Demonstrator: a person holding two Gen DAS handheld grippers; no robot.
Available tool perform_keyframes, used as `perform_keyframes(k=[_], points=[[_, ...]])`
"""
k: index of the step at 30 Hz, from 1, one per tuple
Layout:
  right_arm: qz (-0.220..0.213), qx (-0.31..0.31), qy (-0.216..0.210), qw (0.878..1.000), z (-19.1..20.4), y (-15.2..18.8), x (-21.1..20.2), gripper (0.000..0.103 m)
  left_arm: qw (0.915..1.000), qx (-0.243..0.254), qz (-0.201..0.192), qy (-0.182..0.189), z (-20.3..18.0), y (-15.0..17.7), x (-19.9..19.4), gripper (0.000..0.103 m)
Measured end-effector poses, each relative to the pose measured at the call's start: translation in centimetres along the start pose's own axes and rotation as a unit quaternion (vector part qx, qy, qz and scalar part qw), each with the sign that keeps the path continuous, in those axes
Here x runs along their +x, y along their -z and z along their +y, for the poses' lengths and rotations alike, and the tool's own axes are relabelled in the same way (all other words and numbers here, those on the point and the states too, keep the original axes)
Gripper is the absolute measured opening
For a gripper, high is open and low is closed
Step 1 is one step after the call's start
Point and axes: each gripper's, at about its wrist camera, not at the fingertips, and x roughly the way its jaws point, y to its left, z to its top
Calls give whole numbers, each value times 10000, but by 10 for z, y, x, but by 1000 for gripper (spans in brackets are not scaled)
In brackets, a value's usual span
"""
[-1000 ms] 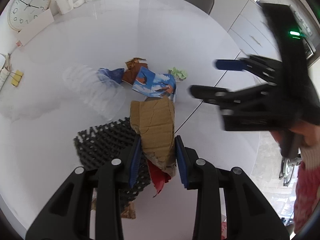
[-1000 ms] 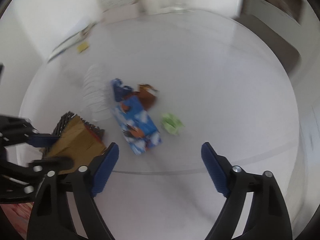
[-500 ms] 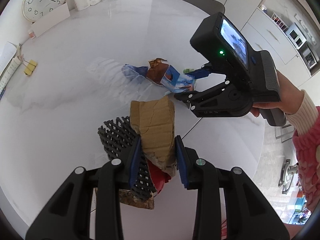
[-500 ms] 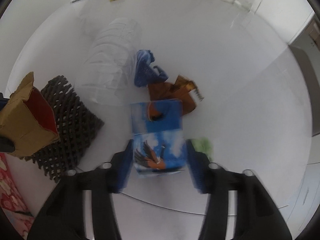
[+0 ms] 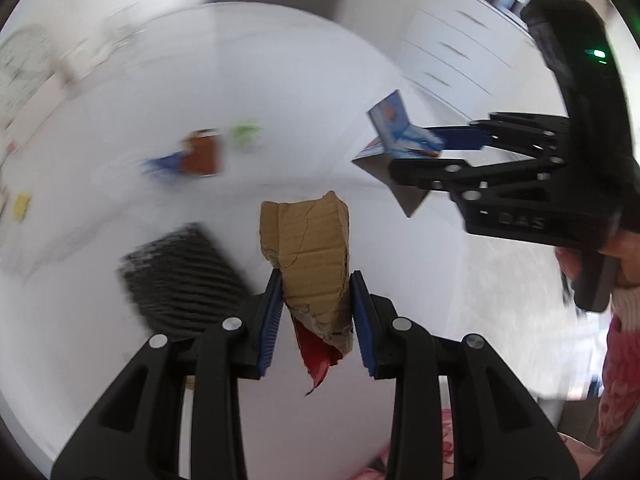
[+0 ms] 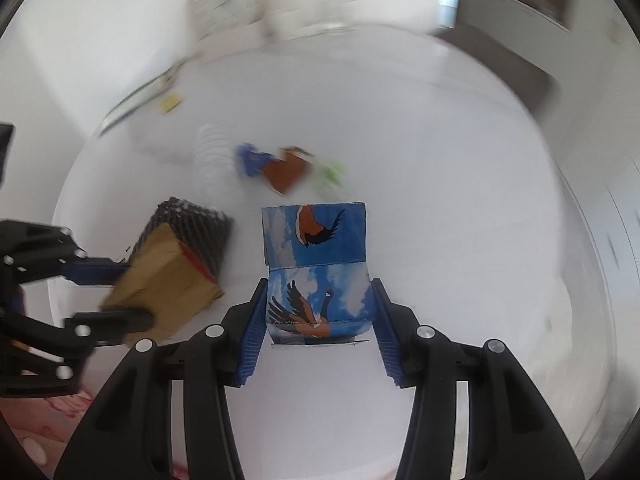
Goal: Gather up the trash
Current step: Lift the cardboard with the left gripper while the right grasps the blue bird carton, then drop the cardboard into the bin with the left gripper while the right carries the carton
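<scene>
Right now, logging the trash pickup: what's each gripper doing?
Left gripper: closed on the torn brown cardboard piece.
Right gripper: jaws just closed, now gripping the blue bird-print carton.

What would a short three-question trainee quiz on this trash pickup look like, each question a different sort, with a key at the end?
1. True or false: the left gripper is empty.
2. Multiple choice: the right gripper is shut on A) the black mesh pad, B) the blue bird-print carton, C) the green scrap.
3. Fill in: the brown wrapper lies on the white ____.

Key: 1 false, it is shut on the brown cardboard piece; 2 B; 3 table.
</scene>
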Motion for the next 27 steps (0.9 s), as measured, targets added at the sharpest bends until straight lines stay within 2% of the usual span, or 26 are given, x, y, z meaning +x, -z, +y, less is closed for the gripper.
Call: perform_keyframes(k=[4, 6, 9, 13, 17, 18, 20, 22, 24, 27], points=[[68, 902, 545, 9944, -29, 79, -55, 49, 9965, 747, 53, 378, -68, 5, 6, 34], [133, 1164, 728, 9904, -47, 106, -65, 50, 9924, 1038, 192, 634, -103, 10, 15, 34], [225, 1643, 898, 9821, -66, 156, -84, 50, 9870, 1344, 373, 798, -145, 20, 31, 34], [291, 1889, 890, 9775, -79, 199, -95, 50, 9837, 1463, 675, 800, -181, 30, 59, 34], [285, 1913, 738, 9783, -88, 216, -94, 50, 9829, 1403, 896, 784, -198, 35, 82, 36], [286, 1896, 693, 9790, -89, 218, -93, 50, 9830, 1375, 939, 769, -200, 34, 85, 39], [269, 1858, 640, 9801, -91, 222, -95, 50, 9829, 1322, 1028, 762, -204, 35, 93, 52], [258, 1814, 577, 9814, -93, 222, -95, 50, 9853, 1234, 964, 689, -208, 37, 94, 67], [244, 1757, 540, 9827, -94, 225, -97, 50, 9865, 1194, 899, 662, -211, 38, 90, 77], [211, 1710, 497, 9838, -94, 224, -98, 50, 9880, 1189, 779, 611, -213, 39, 82, 85]])
